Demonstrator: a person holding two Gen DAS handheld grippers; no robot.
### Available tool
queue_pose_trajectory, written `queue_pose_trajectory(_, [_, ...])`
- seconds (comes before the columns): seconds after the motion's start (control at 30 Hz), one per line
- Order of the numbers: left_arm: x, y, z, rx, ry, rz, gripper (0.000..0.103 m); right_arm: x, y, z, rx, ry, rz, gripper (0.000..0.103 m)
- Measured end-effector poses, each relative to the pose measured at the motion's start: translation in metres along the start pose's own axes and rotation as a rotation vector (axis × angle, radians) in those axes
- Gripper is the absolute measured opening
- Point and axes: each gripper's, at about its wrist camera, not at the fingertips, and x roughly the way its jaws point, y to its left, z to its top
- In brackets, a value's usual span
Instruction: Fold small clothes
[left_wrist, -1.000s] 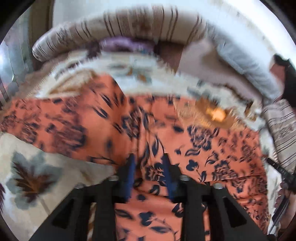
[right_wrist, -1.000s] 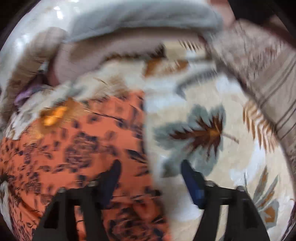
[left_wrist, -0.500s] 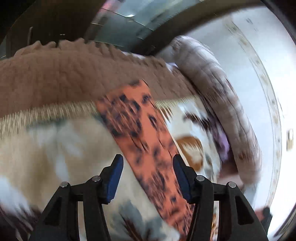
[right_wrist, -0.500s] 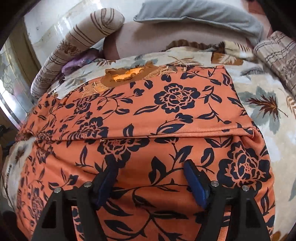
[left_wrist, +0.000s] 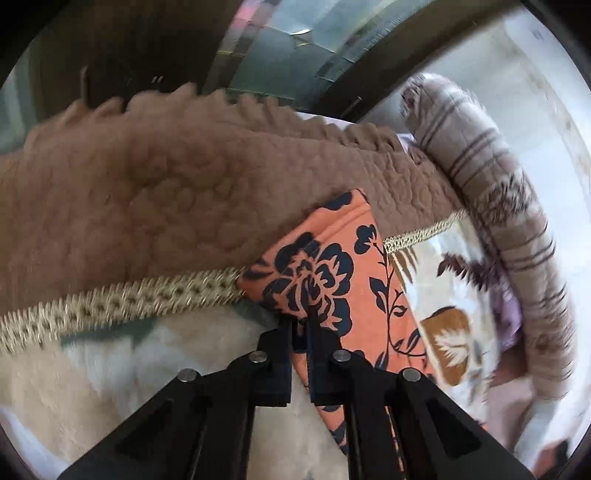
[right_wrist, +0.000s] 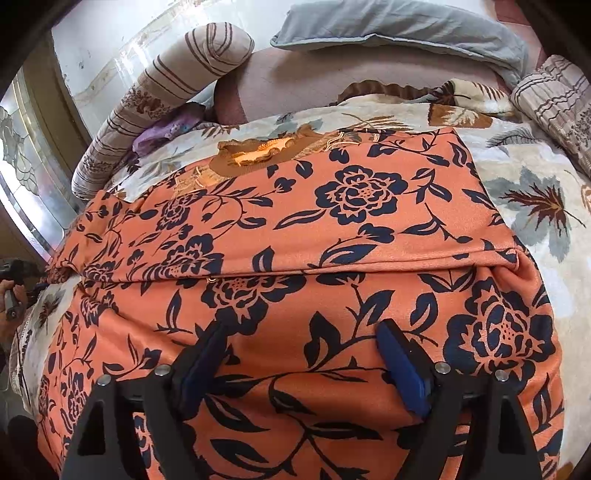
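Observation:
An orange garment with dark blue flowers (right_wrist: 369, 221) lies spread on a leaf-print blanket (right_wrist: 535, 177), with a fold line running across its middle. My right gripper (right_wrist: 301, 332) hovers over the near half. Its jaws are wide and still opening, and only flat cloth lies under the gap. In the left wrist view a narrow end of the garment (left_wrist: 332, 266) reaches onto a brown quilted cover (left_wrist: 166, 184). My left gripper (left_wrist: 299, 321) is shut on the edge of that end.
A striped bolster (right_wrist: 166, 96) and a grey pillow (right_wrist: 406, 26) lie along the far side, with a purple cloth (right_wrist: 162, 129) beside the bolster. A fringed blanket border (left_wrist: 129, 299) crosses the left wrist view. A patterned glass panel (left_wrist: 295, 40) stands behind.
My left gripper swung to the garment's narrow end, then closed on its edge. My right gripper moved from the garment's right edge to over its near half, and its jaws widened.

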Motion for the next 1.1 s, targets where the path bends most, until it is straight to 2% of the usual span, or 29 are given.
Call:
queue_pose_trajectory(0.07, [-0.008, -0.019, 0.001, 0.091, -0.035, 0.057, 0.004, 0.000, 0.000, 0.000, 0.000, 0.000, 0.000, 0.086])
queue_pose_trajectory(0.1, [-0.020, -0.034, -0.001, 0.154, -0.080, 0.076, 0.004, 0.000, 0.000, 0.000, 0.001, -0.002, 0.002, 0.086])
queue_pose_trajectory(0.17, [-0.053, -0.074, -0.016, 0.301, -0.186, 0.067, 0.004, -0.001, -0.002, 0.000, 0.011, -0.007, 0.014, 0.086])
queue_pose_trajectory(0.23, [-0.086, -0.112, -0.039, 0.425, -0.265, 0.018, 0.004, -0.001, -0.006, 0.000, 0.028, -0.012, 0.036, 0.087])
queue_pose_trajectory(0.3, [-0.123, -0.161, -0.078, 0.571, -0.327, -0.080, 0.004, -0.002, -0.008, 0.000, 0.043, -0.017, 0.055, 0.087])
queue_pose_trajectory(0.37, [-0.154, -0.205, -0.125, 0.685, -0.340, -0.197, 0.004, -0.002, -0.010, 0.000, 0.054, -0.021, 0.068, 0.087])
queue_pose_trajectory(0.53, [-0.190, -0.283, -0.244, 0.898, -0.245, -0.443, 0.004, -0.004, -0.014, 0.000, 0.079, -0.029, 0.098, 0.087])
queue_pose_trajectory(0.57, [-0.191, -0.297, -0.276, 0.948, -0.201, -0.493, 0.004, -0.004, -0.015, 0.000, 0.086, -0.032, 0.106, 0.087])
queue_pose_trajectory(0.63, [-0.183, -0.316, -0.326, 1.025, -0.117, -0.541, 0.005, -0.004, -0.017, 0.000, 0.098, -0.034, 0.118, 0.087])
queue_pose_trajectory(0.7, [-0.165, -0.324, -0.364, 1.096, -0.020, -0.529, 0.010, -0.004, -0.018, 0.000, 0.106, -0.036, 0.128, 0.087])
queue_pose_trajectory(0.73, [-0.145, -0.329, -0.384, 1.148, 0.051, -0.498, 0.022, -0.004, -0.019, 0.000, 0.112, -0.038, 0.134, 0.087])
queue_pose_trajectory(0.77, [-0.126, -0.327, -0.401, 1.180, 0.111, -0.440, 0.030, -0.005, -0.021, 0.000, 0.119, -0.039, 0.146, 0.088])
queue_pose_trajectory(0.8, [-0.113, -0.322, -0.411, 1.192, 0.153, -0.390, 0.045, -0.005, -0.022, 0.000, 0.125, -0.041, 0.156, 0.089])
queue_pose_trajectory(0.87, [-0.091, -0.306, -0.412, 1.180, 0.228, -0.313, 0.046, -0.006, -0.025, 0.000, 0.145, -0.047, 0.178, 0.089])
queue_pose_trajectory(0.9, [-0.091, -0.295, -0.405, 1.155, 0.223, -0.310, 0.046, -0.007, -0.027, 0.000, 0.156, -0.051, 0.190, 0.089])
queue_pose_trajectory(0.97, [-0.096, -0.276, -0.381, 1.102, 0.183, -0.299, 0.048, -0.008, -0.031, 0.001, 0.177, -0.056, 0.209, 0.089])
queue_pose_trajectory(1.03, [-0.108, -0.253, -0.355, 1.058, 0.121, -0.292, 0.059, -0.014, -0.033, 0.003, 0.204, -0.052, 0.219, 0.089])
queue_pose_trajectory(1.1, [-0.118, -0.223, -0.325, 1.025, 0.018, -0.255, 0.062, -0.023, -0.039, 0.008, 0.264, -0.061, 0.260, 0.089])
